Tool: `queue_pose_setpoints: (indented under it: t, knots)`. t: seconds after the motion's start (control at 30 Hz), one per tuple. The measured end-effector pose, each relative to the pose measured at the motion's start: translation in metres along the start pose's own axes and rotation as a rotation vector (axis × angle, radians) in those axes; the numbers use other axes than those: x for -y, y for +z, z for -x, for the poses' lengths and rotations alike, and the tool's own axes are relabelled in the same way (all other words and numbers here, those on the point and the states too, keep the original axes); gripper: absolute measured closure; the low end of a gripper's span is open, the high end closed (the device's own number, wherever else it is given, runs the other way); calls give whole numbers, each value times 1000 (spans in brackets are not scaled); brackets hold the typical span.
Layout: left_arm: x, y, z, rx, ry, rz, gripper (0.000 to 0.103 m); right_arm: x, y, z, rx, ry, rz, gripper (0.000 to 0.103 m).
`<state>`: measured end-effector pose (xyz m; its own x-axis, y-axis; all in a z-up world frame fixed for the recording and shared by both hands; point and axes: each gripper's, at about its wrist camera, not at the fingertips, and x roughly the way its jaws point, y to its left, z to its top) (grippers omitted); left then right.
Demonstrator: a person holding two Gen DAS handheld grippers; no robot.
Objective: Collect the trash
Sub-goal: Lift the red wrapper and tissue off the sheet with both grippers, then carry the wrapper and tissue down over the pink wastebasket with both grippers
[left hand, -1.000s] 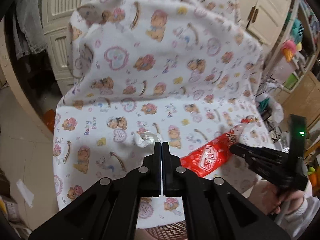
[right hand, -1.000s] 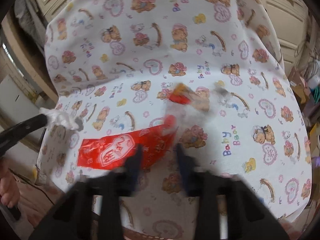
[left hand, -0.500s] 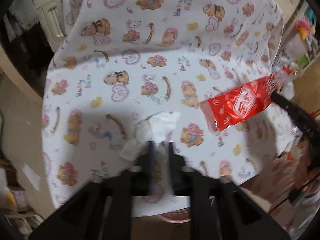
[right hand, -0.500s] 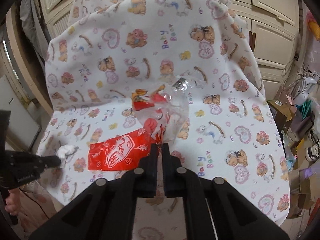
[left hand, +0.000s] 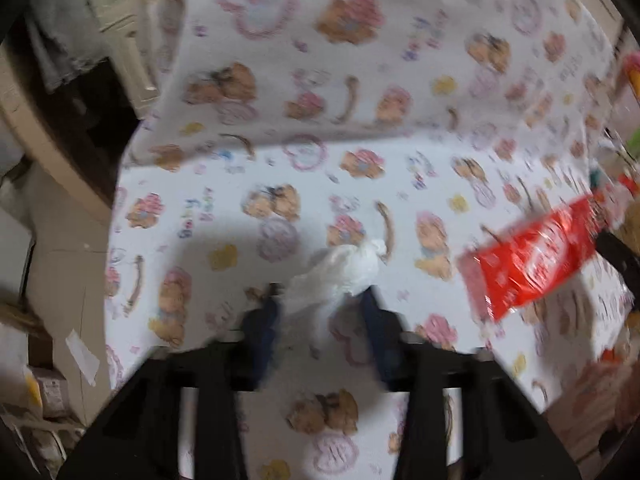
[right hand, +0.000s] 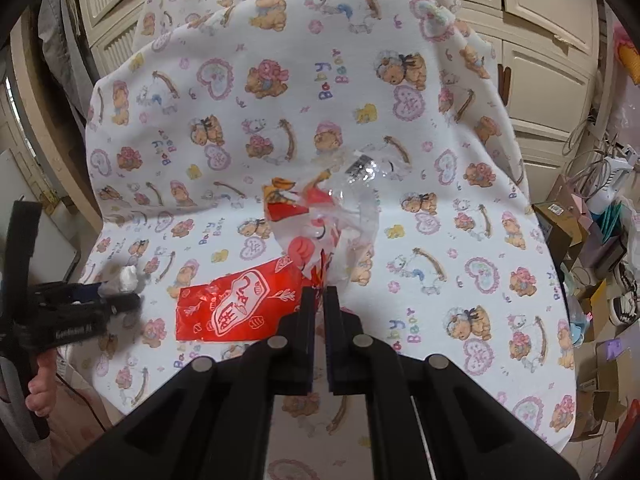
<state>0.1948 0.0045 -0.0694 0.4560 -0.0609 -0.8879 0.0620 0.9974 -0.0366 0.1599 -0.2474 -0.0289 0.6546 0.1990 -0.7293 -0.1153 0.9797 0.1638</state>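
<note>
Two grippers worked over a chair draped in a bear-print cloth. The left gripper had its jaws spread wide, one finger on each side of a crumpled white tissue. Motion blur hid whether either finger touched the tissue, and the tissue appeared to lie on the cloth between them. In the right wrist view the same tissue showed as a small white lump at the tip of the left gripper, near the left edge of the seat.

The right gripper had its jaws closed to a narrow slit, pinching the near edge of a clear plastic bag. That bag was crumpled, stood up from the jaws, and carried red and orange printing. A red wrapper with white lettering sat just left of the right gripper's fingers, touching the bag's lower end; I could not tell whether the jaws gripped the wrapper too. In the left wrist view the wrapper appeared at the right, blurred, against the cloth, with the dark tip of the right gripper at its far end.

Cream cabinet doors stood behind the chair, and cardboard boxes and clutter filled the floor to its right.
</note>
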Motion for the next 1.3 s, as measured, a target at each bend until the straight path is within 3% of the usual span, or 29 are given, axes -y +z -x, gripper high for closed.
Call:
queue_pose_setpoints:
  t: [0.03, 0.07, 0.47, 0.67, 0.8, 1.07, 1.3]
  knots:
    - [-1, 1, 0, 7, -7, 7, 95, 1, 0, 0, 2, -1, -2, 99]
    - [-3, 2, 1, 13, -19, 15, 98, 2, 1, 1, 2, 0, -5, 99]
    - [-11, -6, 55, 103, -112, 28, 99, 4, 3, 19, 63, -31, 0, 99]
    - [0, -11, 90, 155, -76, -25, 99, -7, 4, 55, 140, -33, 19, 99]
    - [10, -18, 123, 203, -84, -22, 99, -14, -5, 74, 137, -2, -9, 99]
    - [14, -65, 174, 259, -131, 29, 99, -35, -38, 125, 198, 0, -27, 99]
    - [10, -117, 167, 209, -170, 100, 99, -54, -82, 158, 223, -25, -14, 99]
